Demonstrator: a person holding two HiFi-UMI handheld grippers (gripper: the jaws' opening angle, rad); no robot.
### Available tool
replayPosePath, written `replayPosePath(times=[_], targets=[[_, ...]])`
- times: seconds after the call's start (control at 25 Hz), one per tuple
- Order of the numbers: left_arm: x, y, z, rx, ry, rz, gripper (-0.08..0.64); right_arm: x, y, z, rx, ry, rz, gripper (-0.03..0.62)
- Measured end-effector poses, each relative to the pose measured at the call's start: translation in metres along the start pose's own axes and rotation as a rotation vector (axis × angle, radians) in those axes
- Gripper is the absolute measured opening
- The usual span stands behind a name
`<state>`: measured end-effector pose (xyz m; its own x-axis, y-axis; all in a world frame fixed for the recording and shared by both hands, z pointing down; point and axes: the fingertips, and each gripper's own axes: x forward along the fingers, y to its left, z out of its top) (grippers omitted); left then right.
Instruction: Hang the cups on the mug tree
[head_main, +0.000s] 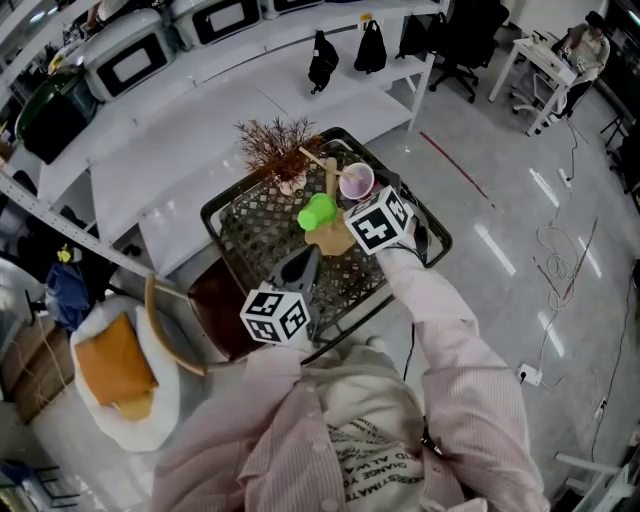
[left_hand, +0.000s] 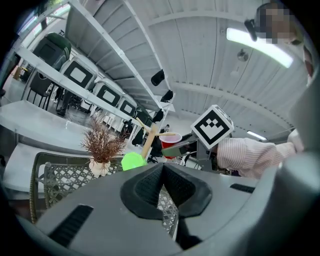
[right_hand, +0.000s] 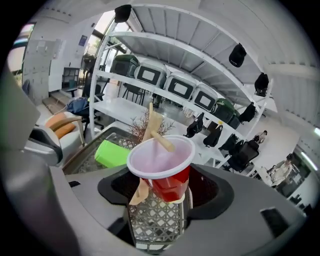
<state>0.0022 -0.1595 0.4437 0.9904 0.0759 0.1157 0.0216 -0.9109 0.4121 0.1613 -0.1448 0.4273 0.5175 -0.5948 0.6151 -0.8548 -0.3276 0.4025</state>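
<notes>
One red cup (right_hand: 169, 179) sits clamped in my right hand-held gripper (right_hand: 159, 199), the mug tree (right_hand: 151, 121) at twelve o'clock; pushing askew could topple it.

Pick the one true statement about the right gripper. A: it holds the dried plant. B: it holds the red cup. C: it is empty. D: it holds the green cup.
B: the right gripper has its jaws closed on the base of the red cup; the green cup sits apart, farther off.
</notes>
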Motion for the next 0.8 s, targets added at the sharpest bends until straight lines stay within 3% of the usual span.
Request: replayPosePath(times=[0.44, 0.8], targets=[[0.007, 0.001, 0.002, 0.004, 0.007, -0.021, -0.002, 0.002, -0.005, 0.016, -0.21, 0.045, -0.097, 0.299], [0.005, 0.004, 0.003, 0.005, 0.011, -0.017, -0.002, 0.002, -0.003, 0.023, -0.327, 0.064, -0.136, 0.299]])
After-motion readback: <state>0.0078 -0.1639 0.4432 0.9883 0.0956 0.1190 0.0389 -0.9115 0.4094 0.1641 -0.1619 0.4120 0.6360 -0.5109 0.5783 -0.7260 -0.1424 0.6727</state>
